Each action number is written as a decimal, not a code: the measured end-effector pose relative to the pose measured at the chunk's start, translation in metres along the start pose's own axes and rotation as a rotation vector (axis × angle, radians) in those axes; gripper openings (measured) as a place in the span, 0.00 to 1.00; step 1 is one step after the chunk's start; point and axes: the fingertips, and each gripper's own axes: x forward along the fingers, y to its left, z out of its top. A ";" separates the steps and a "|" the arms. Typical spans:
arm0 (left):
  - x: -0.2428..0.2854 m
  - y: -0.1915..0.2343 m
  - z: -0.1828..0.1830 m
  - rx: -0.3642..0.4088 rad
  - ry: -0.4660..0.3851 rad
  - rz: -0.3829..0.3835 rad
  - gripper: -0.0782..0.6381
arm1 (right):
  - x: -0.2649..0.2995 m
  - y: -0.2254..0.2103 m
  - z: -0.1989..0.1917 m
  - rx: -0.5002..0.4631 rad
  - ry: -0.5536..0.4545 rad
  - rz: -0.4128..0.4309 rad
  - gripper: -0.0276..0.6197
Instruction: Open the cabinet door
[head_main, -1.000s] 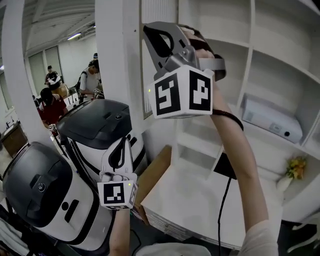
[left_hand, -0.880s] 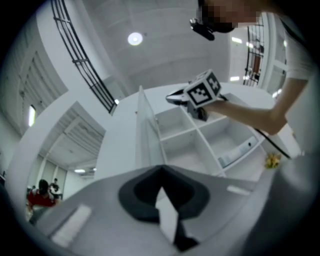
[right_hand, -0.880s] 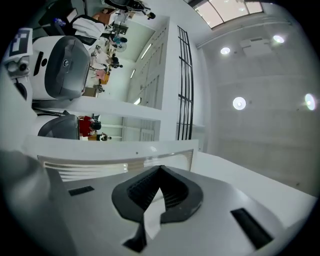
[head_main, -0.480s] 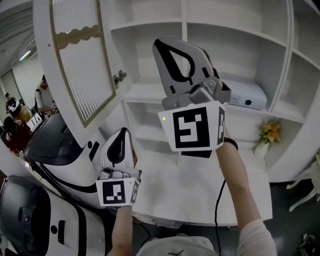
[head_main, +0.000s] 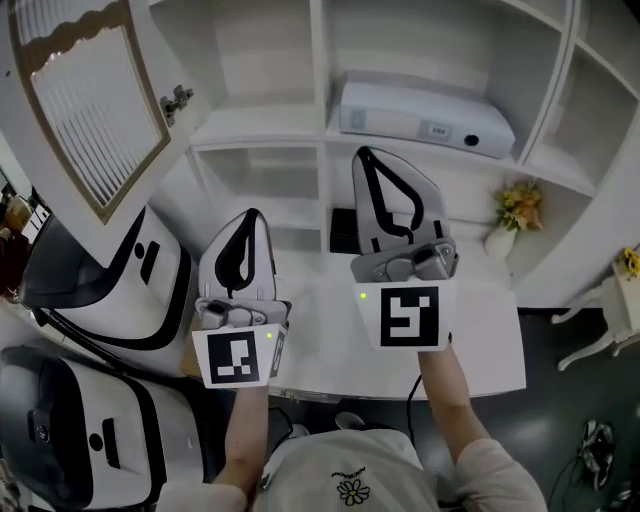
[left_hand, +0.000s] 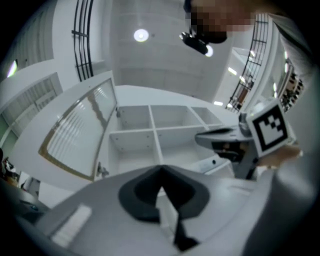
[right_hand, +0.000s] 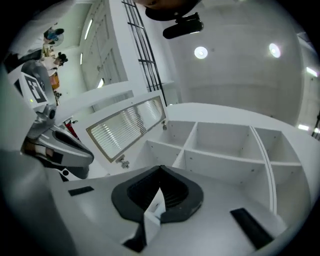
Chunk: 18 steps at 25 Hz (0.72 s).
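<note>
Head view: the left claw (head_main: 250, 216) and right claw (head_main: 364, 156) sit side by side, each with jaws pressed together on nothing, facing the cabinet (head_main: 320, 60). The cabinet door (head_main: 85, 110) stands open, above and left of the left claw.

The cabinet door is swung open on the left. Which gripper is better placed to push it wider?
Left, probably. The left gripper sits on the cabinet door's side; the right gripper is farther away, in front of the shelves. Both are shut and empty.
</note>
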 end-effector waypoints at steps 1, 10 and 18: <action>-0.001 -0.005 -0.004 -0.008 0.002 -0.003 0.12 | -0.009 0.004 -0.009 0.065 0.002 -0.010 0.04; -0.013 -0.052 -0.056 -0.100 0.060 0.016 0.12 | -0.077 0.046 -0.103 0.295 0.178 -0.012 0.04; -0.028 -0.081 -0.096 -0.145 0.155 -0.012 0.12 | -0.119 0.074 -0.142 0.382 0.294 0.038 0.04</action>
